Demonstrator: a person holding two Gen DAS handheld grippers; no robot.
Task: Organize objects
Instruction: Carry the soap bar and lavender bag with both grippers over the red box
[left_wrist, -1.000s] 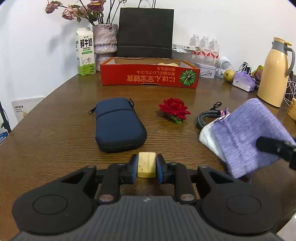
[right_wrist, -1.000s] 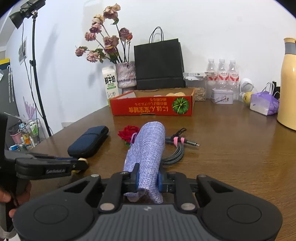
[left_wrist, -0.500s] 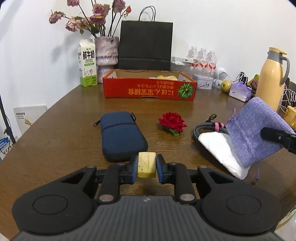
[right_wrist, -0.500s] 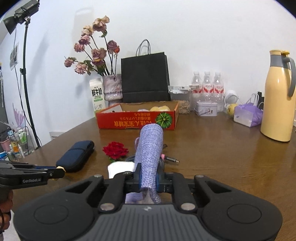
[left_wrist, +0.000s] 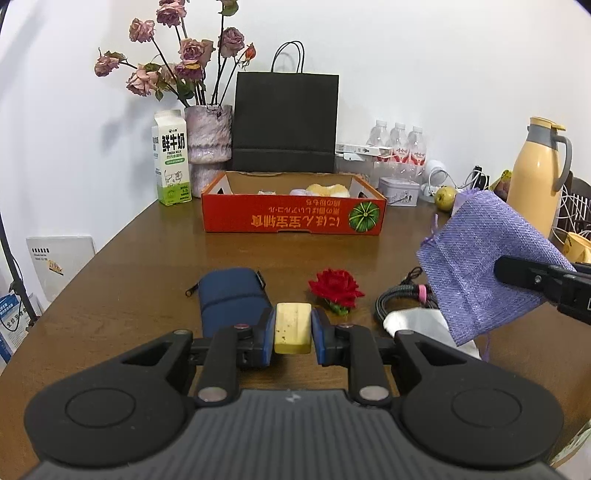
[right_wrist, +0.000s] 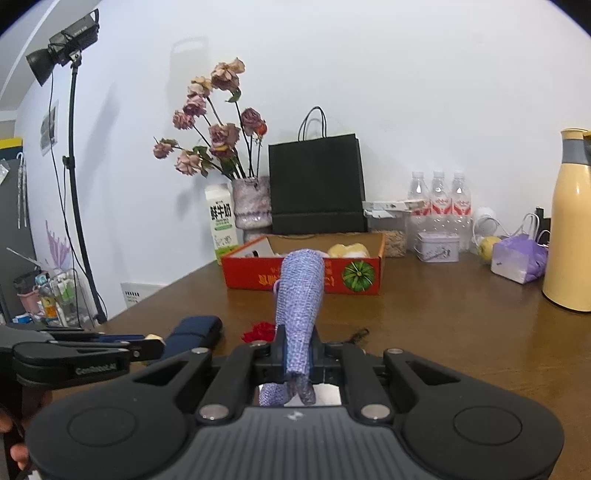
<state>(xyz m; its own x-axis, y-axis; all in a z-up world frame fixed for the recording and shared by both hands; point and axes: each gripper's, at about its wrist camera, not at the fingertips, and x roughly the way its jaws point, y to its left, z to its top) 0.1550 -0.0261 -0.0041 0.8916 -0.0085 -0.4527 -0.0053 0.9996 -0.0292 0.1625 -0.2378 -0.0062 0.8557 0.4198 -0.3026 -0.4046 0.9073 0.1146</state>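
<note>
**Spotter:** Two things are off the table and in your grip right now. Your left gripper (left_wrist: 293, 328) is clamped tight on the yellow block (left_wrist: 293, 328), pads pressed on both its sides, and your right gripper (right_wrist: 298, 354) is pinched shut on the purple woven pouch (right_wrist: 300, 291), which sticks up and forward from between the fingers.

**Operator:** And the box, anything in it yet?

**Spotter:** The red cardboard box (left_wrist: 293, 221) at the far side of the table (left_wrist: 129, 280) already holds a few pale, rounded items. I cannot tell what they are from here. So I'd judge some sorting is done, if the box is the target.

**Operator:** What's left out?

**Spotter:** Quite a bit. You have the navy zip case (left_wrist: 231, 297) lying flat just ahead of your left gripper, the red fabric rose (left_wrist: 336, 290) beside it, and to the right a coiled black cable (left_wrist: 400, 299) with a white cloth (left_wrist: 417, 321) touching it, partly hidden under the hanging pouch. All four lie loose on the wood, well short of the box.

**Operator:** So roughly where am I?

**Spotter:** Somewhere in the middle, I'd say. You're carrying both held items above the table, neither yet over the box. Those two need placing, then four more pickups remain.
</note>
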